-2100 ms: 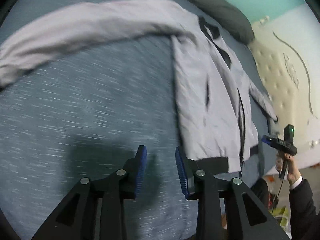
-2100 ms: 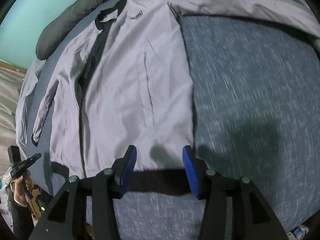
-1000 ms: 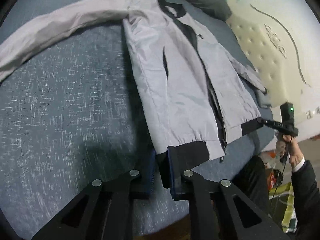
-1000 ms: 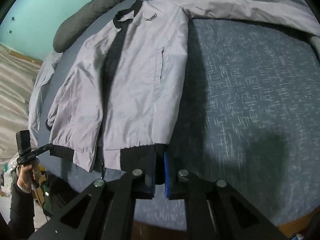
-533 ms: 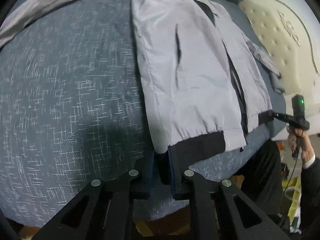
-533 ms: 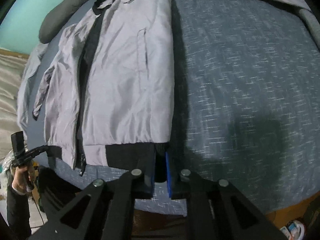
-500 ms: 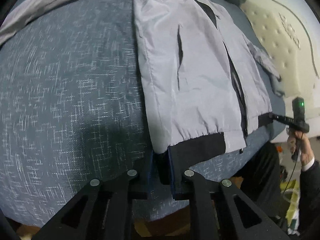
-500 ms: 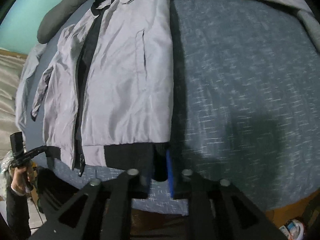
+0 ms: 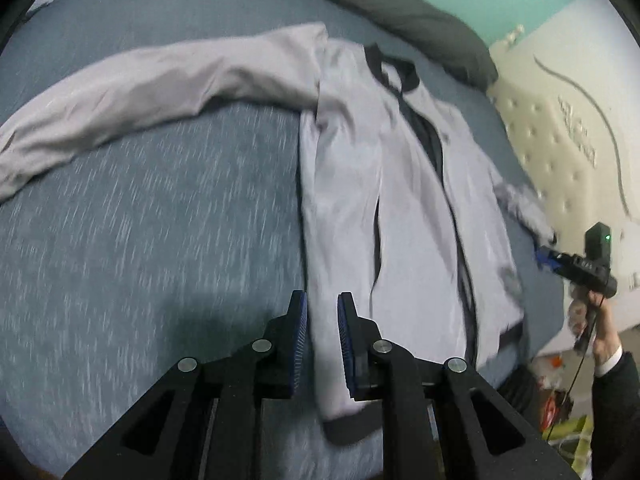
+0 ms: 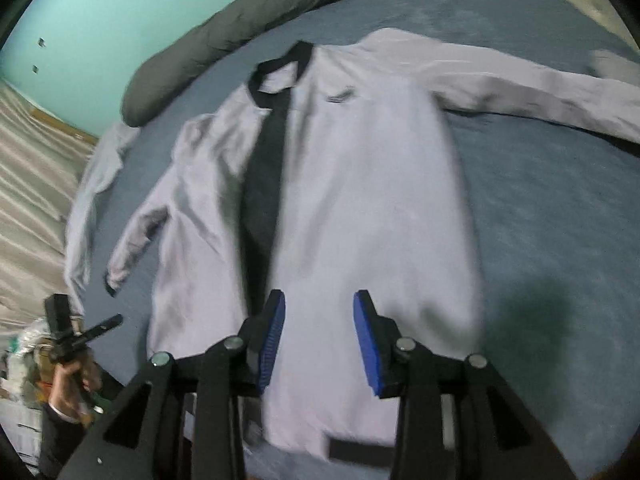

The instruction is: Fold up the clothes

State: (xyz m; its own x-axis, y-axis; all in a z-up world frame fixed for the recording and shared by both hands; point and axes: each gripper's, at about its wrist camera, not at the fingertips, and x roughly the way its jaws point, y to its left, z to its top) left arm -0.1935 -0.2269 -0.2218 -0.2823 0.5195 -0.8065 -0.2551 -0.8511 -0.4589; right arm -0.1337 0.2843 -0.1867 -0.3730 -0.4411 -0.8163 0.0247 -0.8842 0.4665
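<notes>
A light grey jacket (image 9: pixel 380 184) (image 10: pixel 360 200) with black collar, zip strip and hem lies front-up on the blue-grey bed (image 9: pixel 140 240) (image 10: pixel 560 220). One sleeve (image 9: pixel 160 88) (image 10: pixel 540 92) stretches out sideways; the other lies along the body. My left gripper (image 9: pixel 322 304) hovers over the jacket's side edge near the black hem (image 9: pixel 348 428), its jaws a narrow gap apart and pressing on nothing. My right gripper (image 10: pixel 320 304) hangs above the lower front panel, its jaws opening, with only flat cloth seen below them.
A dark grey rolled duvet (image 9: pixel 400 4) (image 10: pixel 240 24) lines the bed's far edge below a teal wall. A cream padded headboard (image 9: pixel 560 140) stands at the right. A hand (image 9: pixel 596 320) holds the other gripper past the bed's edge. Clutter lies on the floor (image 10: pixel 24 360).
Both grippers were shut on the black hem and drew it toward the bed's edge. They have now let it go and moved forward over the jacket; the right jaws have spread wider.
</notes>
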